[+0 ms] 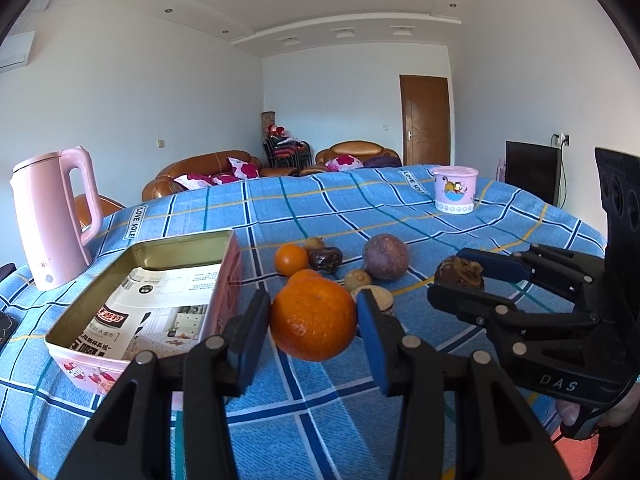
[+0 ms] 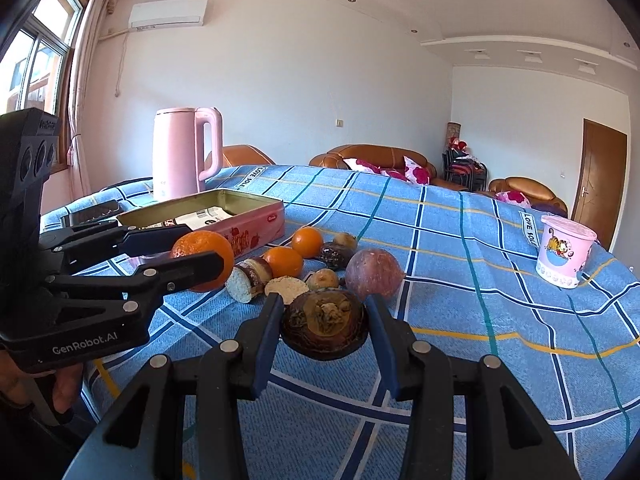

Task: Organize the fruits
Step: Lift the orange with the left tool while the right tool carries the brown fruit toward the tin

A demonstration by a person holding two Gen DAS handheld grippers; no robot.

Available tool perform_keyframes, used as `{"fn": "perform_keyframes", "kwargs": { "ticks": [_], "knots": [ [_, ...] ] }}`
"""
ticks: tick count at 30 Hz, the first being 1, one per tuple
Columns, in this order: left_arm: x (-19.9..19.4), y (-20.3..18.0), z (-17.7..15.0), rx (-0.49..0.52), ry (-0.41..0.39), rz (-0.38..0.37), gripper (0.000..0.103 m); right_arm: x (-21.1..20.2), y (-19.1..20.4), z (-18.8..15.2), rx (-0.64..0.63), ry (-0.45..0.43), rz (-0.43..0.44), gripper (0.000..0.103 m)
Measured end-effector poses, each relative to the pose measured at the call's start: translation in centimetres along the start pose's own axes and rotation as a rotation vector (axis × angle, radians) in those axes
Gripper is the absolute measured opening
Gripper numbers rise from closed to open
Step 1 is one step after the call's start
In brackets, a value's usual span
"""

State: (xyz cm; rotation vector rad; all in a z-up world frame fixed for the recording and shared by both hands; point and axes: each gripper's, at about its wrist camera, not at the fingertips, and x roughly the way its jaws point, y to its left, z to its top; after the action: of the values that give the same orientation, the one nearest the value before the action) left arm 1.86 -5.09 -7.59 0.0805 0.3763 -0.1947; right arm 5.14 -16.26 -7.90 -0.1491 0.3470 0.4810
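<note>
The left gripper (image 1: pixel 314 320) squeezes a big orange (image 1: pixel 313 319) between its two blue pads and holds it up above the desk (image 1: pixel 400 208). The right gripper (image 2: pixel 325 326) squeezes a dark brown, wrinkly fruit (image 2: pixel 325 324) the same way, also lifted off the blue checked cloth (image 2: pixel 480 280).

Just behind the grippers the other fruits lie close together on the cloth: two small oranges, one nearer (image 2: pixel 283 262) and one farther back (image 2: pixel 307 241), a round purple fruit (image 2: pixel 374 274), a dark brown fruit (image 2: pixel 335 255) and a few small tan ones (image 2: pixel 325 279). Two pale, rough round pieces (image 2: pixel 240 285) lie beside them; I cannot tell what they are.

To the left of the fruits is an open pink tin box (image 1: pixel 224 280) with printed paper (image 1: pixel 160 304) lying inside. No fruit is in it. A tall pink kettle (image 1: pixel 52 216) stands behind the box. Far off on the right side of the desk stands a pink cup with a cartoon cat (image 1: pixel 455 190).
</note>
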Motion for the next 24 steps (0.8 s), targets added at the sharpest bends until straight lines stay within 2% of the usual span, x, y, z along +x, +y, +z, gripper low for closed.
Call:
{"fn": "perform_keyframes", "kwargs": {
  "ticks": [13, 24],
  "knots": [
    [-1.1, 0.0, 0.4, 0.006, -0.059, 0.033, 0.046, -1.5, -0.1, -0.4, 0.006, -0.106, 0.026, 0.045],
    [-2.7, 0.8, 1.6, -0.011, -0.101, 0.056, 0.046, -1.8, -0.4, 0.3, 0.050, -0.097, 0.023, 0.045]
  ]
}}
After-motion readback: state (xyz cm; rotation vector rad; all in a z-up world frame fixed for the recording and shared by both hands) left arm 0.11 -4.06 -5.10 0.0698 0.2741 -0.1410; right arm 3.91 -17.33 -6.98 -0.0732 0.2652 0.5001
